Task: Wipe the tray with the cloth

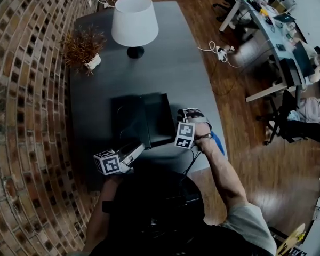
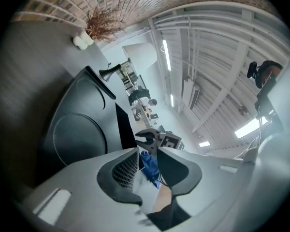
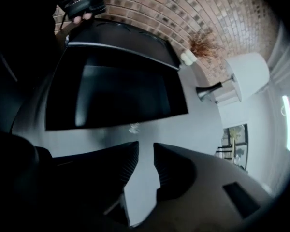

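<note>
A black tray (image 1: 159, 119) lies mid-table; the left gripper view shows it as a dark shell with a round recess (image 2: 77, 134). At the tray's near edge, my left gripper (image 1: 140, 148) is shut on the thin rim, which runs in between the jaws (image 2: 147, 153). My right gripper (image 1: 188, 115) hangs just right of the tray, pointing steeply down. It (image 3: 146, 151) is open by a narrow gap, with only bare table showing through. The blue cloth (image 1: 217, 143) lies by the table's right edge beside my right forearm. It also shows as the blue cloth (image 2: 149, 163) beyond the left jaws.
A white-shaded lamp (image 1: 134, 23) and a potted dry plant (image 1: 84, 47) stand at the table's far end. A brick wall (image 1: 26, 89) runs along the left. A small pale crumb (image 3: 134, 127) lies on the table by the tray. Cables (image 1: 221, 52) and desks are on the right.
</note>
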A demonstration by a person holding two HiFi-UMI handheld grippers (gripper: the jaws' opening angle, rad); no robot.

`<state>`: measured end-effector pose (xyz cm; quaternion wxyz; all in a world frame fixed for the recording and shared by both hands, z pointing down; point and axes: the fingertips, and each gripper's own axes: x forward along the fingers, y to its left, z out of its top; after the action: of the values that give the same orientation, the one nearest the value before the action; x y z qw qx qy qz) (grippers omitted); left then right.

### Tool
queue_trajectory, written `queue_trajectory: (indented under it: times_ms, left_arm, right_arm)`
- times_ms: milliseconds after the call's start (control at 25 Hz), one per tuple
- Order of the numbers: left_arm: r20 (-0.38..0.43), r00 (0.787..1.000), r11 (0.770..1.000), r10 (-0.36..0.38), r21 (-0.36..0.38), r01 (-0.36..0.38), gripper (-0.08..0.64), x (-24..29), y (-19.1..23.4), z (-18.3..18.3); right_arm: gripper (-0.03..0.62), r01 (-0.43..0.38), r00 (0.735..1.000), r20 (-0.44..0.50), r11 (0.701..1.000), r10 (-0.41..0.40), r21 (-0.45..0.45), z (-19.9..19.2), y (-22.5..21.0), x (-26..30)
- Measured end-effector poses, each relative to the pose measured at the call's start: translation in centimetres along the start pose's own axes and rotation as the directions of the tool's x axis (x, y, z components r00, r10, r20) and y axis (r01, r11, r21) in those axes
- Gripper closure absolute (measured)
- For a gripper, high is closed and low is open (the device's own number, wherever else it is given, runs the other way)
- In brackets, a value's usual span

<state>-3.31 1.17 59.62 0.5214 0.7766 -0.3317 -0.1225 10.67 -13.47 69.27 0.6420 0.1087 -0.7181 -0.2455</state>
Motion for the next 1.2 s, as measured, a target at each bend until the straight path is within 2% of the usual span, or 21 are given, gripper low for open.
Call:
queue_trajectory:
  times_ms: [80, 160, 200, 240, 280, 320, 360, 400, 480, 560, 640, 720, 760, 840, 960, 1000, 1040, 1080, 1120, 1160, 1200]
  left_arm:
    - [-0.02, 1.0, 1.0, -0.01, -0.004, 0.01, 0.462, 0.3, -0.2, -0.3]
    - [-0.017, 1.0, 1.0, -0.007, 0.002, 0.007, 0.464, 0.1, -0.1, 0.0]
    - [-0.016, 1.0, 1.0, -0.006, 0.006, 0.006, 0.464, 0.0, 0.0, 0.1]
    - [-0.017, 1.0, 1.0, -0.006, 0.01, 0.006, 0.464, 0.0, 0.0, 0.2]
    - [-0.021, 1.0, 1.0, -0.008, 0.013, 0.008, 0.463, 0.0, 0.0, 0.2]
    - [-0.025, 1.0, 1.0, -0.01, 0.015, 0.01, 0.465, 0.0, 0.0, 0.1]
    - [-0.027, 1.0, 1.0, -0.012, 0.014, 0.013, 0.465, 0.1, -0.1, 0.0]
    - [-0.029, 0.999, 1.0, -0.015, 0.013, 0.015, 0.465, 0.2, -0.2, -0.1]
    - [-0.033, 0.999, 1.0, -0.016, 0.017, 0.017, 0.469, 0.4, -0.3, -0.3]
    - [-0.027, 1.0, 1.0, -0.014, 0.019, 0.015, 0.469, 0.5, -0.3, -0.3]
    - [-0.021, 1.0, 1.0, -0.012, 0.024, 0.012, 0.469, 0.6, -0.4, -0.2]
    - [-0.025, 1.0, 1.0, -0.006, 0.025, 0.007, 0.469, 0.6, -0.5, -0.3]
    - [-0.027, 1.0, 1.0, -0.003, 0.023, 0.004, 0.469, 0.5, -0.4, -0.4]
    - [-0.009, 1.0, 1.0, -0.003, 0.01, 0.003, 0.469, -0.2, -0.2, -0.1]
    - [0.03, 1.0, 1.0, -0.009, 0.001, 0.009, 0.469, -1.0, 0.2, 0.5]
    - [0.035, 0.999, 1.0, -0.01, 0.0, 0.01, 0.469, -1.0, 0.2, 0.5]
    - [0.036, 0.999, 1.0, -0.01, 0.001, 0.01, 0.469, -1.1, 0.3, 0.5]
    - [0.037, 0.999, 1.0, -0.012, 0.002, 0.012, 0.469, -1.1, 0.2, 0.5]
    - [0.041, 0.999, 1.0, -0.013, 0.002, 0.013, 0.469, -1.2, 0.1, 0.5]
    - [0.046, 0.999, 1.0, -0.015, 0.0, 0.015, 0.469, -1.2, 0.0, 0.6]
    - [0.05, 0.999, 1.0, -0.017, -0.001, 0.017, 0.469, -1.3, -0.1, 0.6]
  right_arm:
    - [0.48, 0.036, 0.999, -0.008, 0.985, -0.035, 0.169, -2.9, -1.5, -1.6]
    - [0.48, 0.059, 0.998, -0.01, 0.93, -0.06, 0.362, -6.8, -2.8, -3.7]
    - [0.48, 0.048, 0.999, 0.001, 0.886, -0.055, 0.461, -8.9, -3.1, -4.9]
    - [0.447, 0.009, 0.999, 0.029, 0.83, -0.03, 0.558, -10.7, -2.8, -6.1]
    - [0.324, -0.053, 0.997, 0.07, 0.767, 0.01, 0.639, -12.2, -1.8, -7.2]
    - [0.27, -0.119, 0.992, 0.117, 0.706, 0.052, 0.698, -13.4, -0.4, -8.1]
    - [0.244, -0.177, 0.983, 0.157, 0.653, 0.09, 0.736, -14.2, 1.1, -8.9]
    - [0.235, -0.22, 0.975, 0.186, 0.61, 0.12, 0.761, -14.7, 2.7, -9.5]
    - [0.235, -0.269, 0.963, 0.217, 0.545, 0.158, 0.794, -14.6, 5.6, -9.9]
    - [0.235, -0.273, 0.961, 0.203, 0.512, 0.191, 0.814, -13.9, 8.2, -8.1]
    - [0.235, -0.27, 0.957, 0.171, 0.497, 0.236, 0.824, -13.6, 10.5, -5.0]
    - [0.304, -0.311, 0.94, 0.193, 0.474, 0.28, 0.824, -13.0, 11.7, -4.0]
    - [0.388, -0.349, 0.928, 0.238, 0.452, 0.285, 0.821, -11.9, 11.1, -4.8]
    - [0.407, -0.461, 0.886, 0.391, 0.372, 0.249, 0.806, -7.7, 7.8, -7.9]
    - [0.407, -0.626, 0.777, 0.626, 0.19, 0.065, 0.757, 1.3, -0.2, -11.7]
    - [0.407, -0.65, 0.755, 0.656, 0.141, 0.006, 0.747, 4.0, -2.4, -11.6]
    - [0.407, -0.642, 0.761, 0.649, 0.115, -0.026, 0.758, 6.2, -4.1, -10.5]
    - [0.407, -0.599, 0.795, 0.606, 0.117, -0.027, 0.792, 7.7, -5.0, -8.6]
    - [0.407, -0.53, 0.844, 0.536, 0.151, 0.003, 0.834, 8.7, -5.1, -6.1]
    - [0.407, -0.458, 0.888, 0.455, 0.215, 0.064, 0.863, 9.4, -4.2, -3.4]
    - [0.405, -0.411, 0.911, 0.382, 0.304, 0.154, 0.86, 10.0, -2.4, -1.2]
